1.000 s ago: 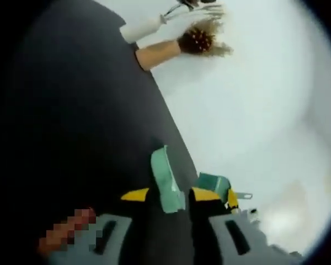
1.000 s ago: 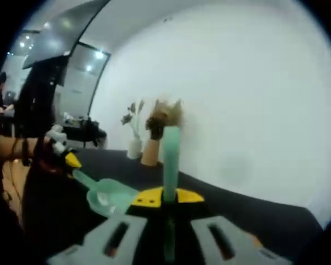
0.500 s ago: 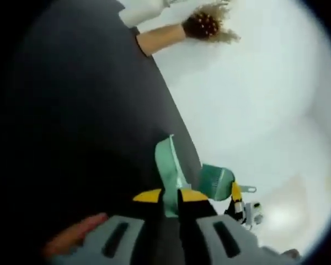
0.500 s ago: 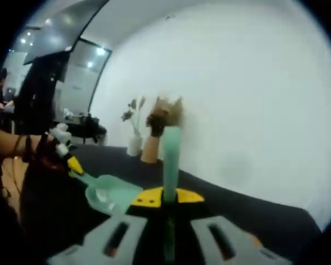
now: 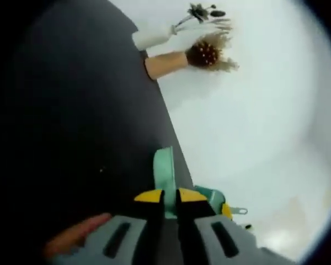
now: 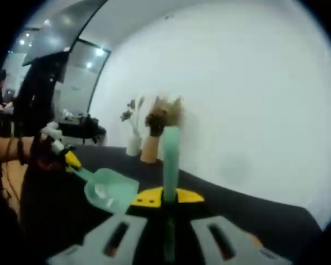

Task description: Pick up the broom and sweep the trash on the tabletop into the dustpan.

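Dark desk [image 5: 88, 138]: left gripper [image 5: 165, 197] clamps dustpan [image 6: 107, 190], right gripper [image 6: 164, 200] clamps broom [image 6: 170, 160]; tilt risks spilling.

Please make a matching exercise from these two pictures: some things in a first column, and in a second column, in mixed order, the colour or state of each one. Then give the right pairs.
Column one:
1. dustpan
2. broom handle
3. tabletop
4. white vase

Column two:
A. dark, almost black
B. held by its handle in the left tool, lifted above the table
C. stands by the wall and holds dried stems
D. upright, clamped in the right tool

Right pairs: 1-B, 2-D, 3-A, 4-C
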Action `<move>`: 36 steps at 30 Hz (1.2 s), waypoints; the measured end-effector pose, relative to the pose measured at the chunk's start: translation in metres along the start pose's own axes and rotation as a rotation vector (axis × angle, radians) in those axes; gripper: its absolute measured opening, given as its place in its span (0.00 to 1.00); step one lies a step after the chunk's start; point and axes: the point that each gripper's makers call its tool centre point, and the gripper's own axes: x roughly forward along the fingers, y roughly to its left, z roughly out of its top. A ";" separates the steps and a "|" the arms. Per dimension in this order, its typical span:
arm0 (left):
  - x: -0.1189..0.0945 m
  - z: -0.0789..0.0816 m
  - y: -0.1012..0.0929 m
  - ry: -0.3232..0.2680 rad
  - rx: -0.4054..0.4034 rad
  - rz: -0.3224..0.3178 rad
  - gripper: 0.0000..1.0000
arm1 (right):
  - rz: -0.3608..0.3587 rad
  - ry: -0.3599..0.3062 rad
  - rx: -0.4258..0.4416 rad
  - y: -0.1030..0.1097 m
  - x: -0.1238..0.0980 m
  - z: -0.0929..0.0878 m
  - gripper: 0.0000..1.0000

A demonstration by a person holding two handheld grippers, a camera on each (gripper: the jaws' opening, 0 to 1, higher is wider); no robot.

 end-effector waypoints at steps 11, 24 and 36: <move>-0.034 0.028 0.010 -0.357 -0.095 0.068 0.09 | 0.018 -0.004 0.009 0.005 -0.001 0.000 0.06; -0.037 0.018 0.000 -0.574 -0.214 0.053 0.09 | 0.017 0.003 0.001 0.005 -0.001 -0.003 0.06; -0.014 -0.013 -0.002 -0.685 -0.238 0.109 0.10 | 0.030 -0.014 -0.001 0.007 -0.002 0.003 0.06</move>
